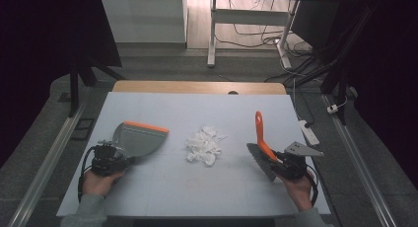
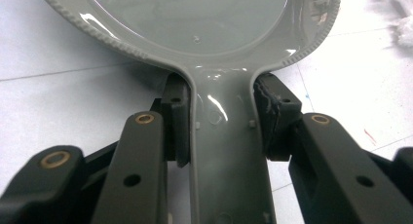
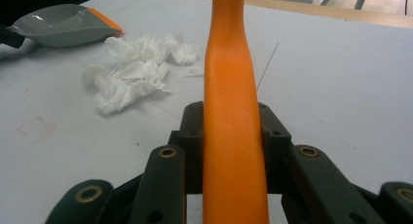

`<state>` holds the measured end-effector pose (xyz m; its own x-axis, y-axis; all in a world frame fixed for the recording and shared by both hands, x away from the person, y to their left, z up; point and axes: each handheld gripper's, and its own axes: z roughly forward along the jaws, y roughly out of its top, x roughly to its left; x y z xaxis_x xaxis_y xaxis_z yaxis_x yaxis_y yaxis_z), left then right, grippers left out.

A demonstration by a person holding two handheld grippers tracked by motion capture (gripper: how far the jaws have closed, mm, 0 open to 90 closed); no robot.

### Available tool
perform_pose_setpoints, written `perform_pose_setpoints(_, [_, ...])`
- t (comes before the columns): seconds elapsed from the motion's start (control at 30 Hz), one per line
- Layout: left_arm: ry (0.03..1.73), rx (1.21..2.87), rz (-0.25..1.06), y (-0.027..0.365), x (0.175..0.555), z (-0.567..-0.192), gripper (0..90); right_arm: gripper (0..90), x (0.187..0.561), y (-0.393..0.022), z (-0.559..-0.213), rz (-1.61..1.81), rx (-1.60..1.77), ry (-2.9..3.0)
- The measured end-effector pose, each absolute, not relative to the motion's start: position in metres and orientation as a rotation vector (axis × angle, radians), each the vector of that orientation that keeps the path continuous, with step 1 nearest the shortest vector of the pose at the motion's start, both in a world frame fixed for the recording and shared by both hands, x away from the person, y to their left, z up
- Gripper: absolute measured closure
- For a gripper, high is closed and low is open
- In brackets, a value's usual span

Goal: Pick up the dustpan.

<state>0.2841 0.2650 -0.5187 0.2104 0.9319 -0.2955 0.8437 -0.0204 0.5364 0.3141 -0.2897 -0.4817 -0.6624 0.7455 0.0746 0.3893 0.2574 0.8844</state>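
**Dustpan and brush gripped on either side of a paper pile**

A heap of crumpled white paper scraps is lying near the middle of the pale table, with the tools flanking it. To its left, a grey dustpan is sitting flat on the surface, its orange lip facing away from the person and toward the heap, though apart from it. The left gripper is clamping the dustpan's handle; in the left gripper view both black pads are pressing against the handle's sides. To the right of the paper, the right gripper is squeezing the orange handle of a brush, whose dark bristles are resting on the table well apart from the scraps. The handle is rising away from the person. A hand is holding each gripper near the table's front edge.
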Motion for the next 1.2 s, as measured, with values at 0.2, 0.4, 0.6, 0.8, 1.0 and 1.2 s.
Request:
perform_pose_setpoints(0.2, [1.628,1.859,0.223,0.267,0.285,-0.518,61.4,69.9,0.314,-0.290,-0.481,1.373,1.038,2.159])
perform_pose_setpoints(0.4, [1.593,1.839,0.238,0.273,0.285,-0.516,61.4,69.9,0.314,-0.291,-0.480,1.382,1.038,2.149])
perform_pose_setpoints(0.6, [1.508,1.810,0.231,0.279,0.284,-0.511,61.4,69.9,0.315,-0.292,-0.480,1.401,1.047,2.144])
perform_pose_setpoints(0.8, [1.457,1.819,0.253,0.282,0.286,-0.509,61.3,69.9,0.317,-0.289,-0.480,1.416,1.057,2.139])
perform_pose_setpoints(1.0, [1.428,1.851,0.254,0.278,0.287,-0.508,61.3,69.9,0.315,-0.285,-0.480,1.416,1.056,2.136])
perform_pose_setpoints(1.2, [1.348,1.855,0.292,0.276,0.280,-0.496,61.3,69.9,0.312,-0.283,-0.480,1.411,1.043,2.136])
